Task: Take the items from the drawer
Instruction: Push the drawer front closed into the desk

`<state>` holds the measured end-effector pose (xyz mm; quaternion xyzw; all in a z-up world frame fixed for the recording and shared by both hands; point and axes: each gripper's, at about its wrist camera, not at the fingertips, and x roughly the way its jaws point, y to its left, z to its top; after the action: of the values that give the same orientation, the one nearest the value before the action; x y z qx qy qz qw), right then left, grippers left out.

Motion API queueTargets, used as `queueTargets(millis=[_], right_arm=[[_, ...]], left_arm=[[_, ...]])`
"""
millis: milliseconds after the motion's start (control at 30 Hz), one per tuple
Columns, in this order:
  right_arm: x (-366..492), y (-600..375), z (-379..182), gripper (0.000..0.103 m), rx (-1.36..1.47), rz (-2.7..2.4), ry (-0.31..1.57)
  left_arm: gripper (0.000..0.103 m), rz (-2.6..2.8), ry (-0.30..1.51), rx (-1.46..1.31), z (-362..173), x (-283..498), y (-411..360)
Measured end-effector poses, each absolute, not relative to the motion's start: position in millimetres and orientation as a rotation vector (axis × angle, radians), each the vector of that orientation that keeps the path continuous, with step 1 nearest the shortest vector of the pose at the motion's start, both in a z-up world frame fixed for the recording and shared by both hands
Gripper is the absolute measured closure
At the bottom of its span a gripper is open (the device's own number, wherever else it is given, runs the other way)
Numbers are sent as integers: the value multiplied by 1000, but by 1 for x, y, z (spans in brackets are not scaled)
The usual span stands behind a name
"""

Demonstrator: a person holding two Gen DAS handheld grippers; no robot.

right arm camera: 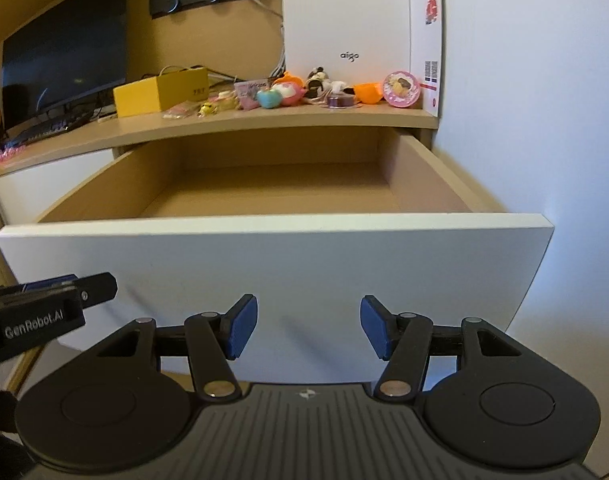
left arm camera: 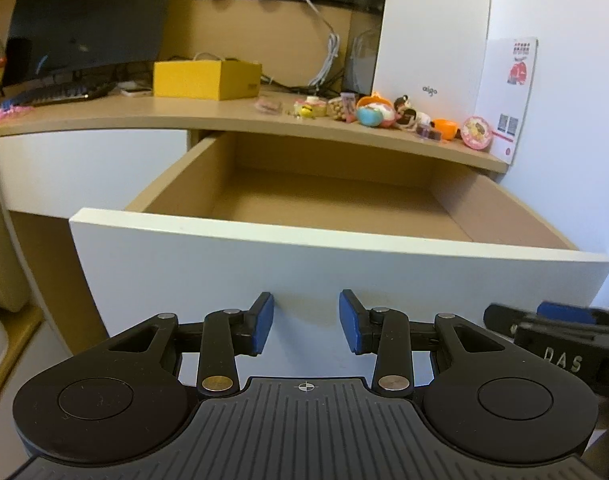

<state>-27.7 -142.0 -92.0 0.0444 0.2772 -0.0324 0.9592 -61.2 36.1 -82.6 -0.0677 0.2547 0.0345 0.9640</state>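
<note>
While the drawer stands pulled out below the bench, left wrist view: left tool apart, nothing between, facing the white drawer front. Right wrist view: right tool apart, likewise; small toys sit on the bench.

Both wrist views facing drawer

Drawer cavity, 12 o'clock: open to my grippers; white drawer front bars level entry; tabletop overhangs rear.
</note>
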Motion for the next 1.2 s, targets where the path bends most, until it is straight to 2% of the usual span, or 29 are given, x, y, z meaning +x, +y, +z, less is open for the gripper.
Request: queueTargets(millis=[467,1200], right_arm=[[14,-145,-87,44,73,-87,572],[143,-147,-94,44,106,-113,583]], left_arm=[[60,47,516,-192,-83,-20,51],[60,-17,522,-128,-83,106,70]])
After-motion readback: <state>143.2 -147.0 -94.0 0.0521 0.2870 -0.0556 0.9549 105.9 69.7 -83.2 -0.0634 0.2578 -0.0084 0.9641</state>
